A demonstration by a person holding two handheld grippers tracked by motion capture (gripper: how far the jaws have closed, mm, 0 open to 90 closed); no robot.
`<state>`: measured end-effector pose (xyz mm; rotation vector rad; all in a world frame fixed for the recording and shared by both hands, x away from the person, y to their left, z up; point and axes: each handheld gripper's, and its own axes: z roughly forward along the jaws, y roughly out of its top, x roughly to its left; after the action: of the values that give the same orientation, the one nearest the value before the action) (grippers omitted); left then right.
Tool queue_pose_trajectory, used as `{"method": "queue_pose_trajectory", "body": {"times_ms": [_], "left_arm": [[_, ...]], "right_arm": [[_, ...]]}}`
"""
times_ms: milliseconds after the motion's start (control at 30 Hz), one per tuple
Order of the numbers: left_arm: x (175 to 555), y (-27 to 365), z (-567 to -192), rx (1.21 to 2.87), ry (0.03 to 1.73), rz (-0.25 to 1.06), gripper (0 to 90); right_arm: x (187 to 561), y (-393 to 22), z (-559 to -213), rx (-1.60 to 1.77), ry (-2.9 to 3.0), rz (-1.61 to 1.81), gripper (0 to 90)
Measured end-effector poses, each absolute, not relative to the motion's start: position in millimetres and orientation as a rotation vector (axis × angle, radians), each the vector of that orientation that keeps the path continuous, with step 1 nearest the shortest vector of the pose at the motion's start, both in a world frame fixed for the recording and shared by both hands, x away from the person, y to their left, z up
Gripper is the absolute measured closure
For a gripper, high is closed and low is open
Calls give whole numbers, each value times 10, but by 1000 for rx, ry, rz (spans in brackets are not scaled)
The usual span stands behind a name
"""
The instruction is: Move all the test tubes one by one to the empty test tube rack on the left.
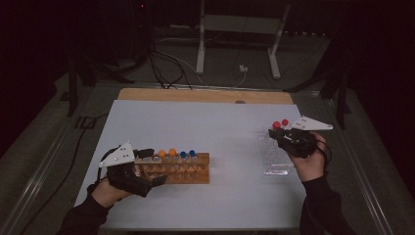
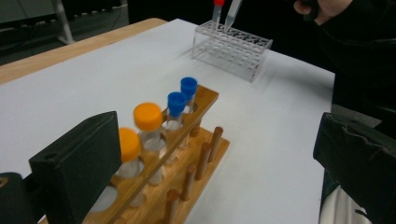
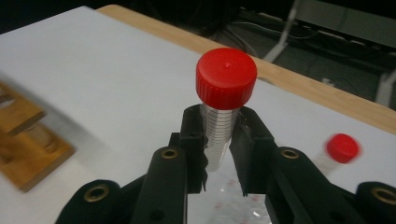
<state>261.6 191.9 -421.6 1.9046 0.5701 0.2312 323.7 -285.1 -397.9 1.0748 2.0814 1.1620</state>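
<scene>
A wooden rack point(image 1: 195, 169) point(image 2: 205, 154) holds two orange-capped tubes point(image 1: 172, 152) point(image 2: 148, 115) and two blue-capped tubes point(image 1: 192, 152) point(image 2: 176, 102). My left gripper point(image 1: 152, 167) point(image 2: 219, 140) is open and straddles the rack's left end, one jaw close beside it and the other far off. My right gripper point(image 1: 277, 134) point(image 3: 219, 140) is shut on a red-capped tube point(image 1: 276, 125) point(image 3: 226, 77), held upright above a clear plastic rack point(image 1: 276, 159) point(image 2: 233, 46). Its pointed tip point(image 2: 232, 11) hangs just over that rack. A second red-capped tube point(image 1: 285, 122) point(image 2: 218, 4) point(image 3: 343, 148) stands in the clear rack.
The white tabletop point(image 1: 205, 122) has a wooden strip point(image 1: 205, 95) along its far edge. Beyond it are cables point(image 1: 166, 68) and a white stand point(image 1: 240, 29) on the dark floor. Open table surface lies between the two racks.
</scene>
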Motion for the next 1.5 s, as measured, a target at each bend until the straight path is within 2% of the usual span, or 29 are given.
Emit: {"method": "queue_pose_trajectory", "body": {"times_ms": [667,1500], "left_arm": [[2690,1603,-4145,1933,497,174,21],[2764,888,-4082,1956,323,71,35]], "right_arm": [[2939,-2376,-4179,921,2311,1157,744],[2594,-1995,-4307,749,2507,1189,744]]}}
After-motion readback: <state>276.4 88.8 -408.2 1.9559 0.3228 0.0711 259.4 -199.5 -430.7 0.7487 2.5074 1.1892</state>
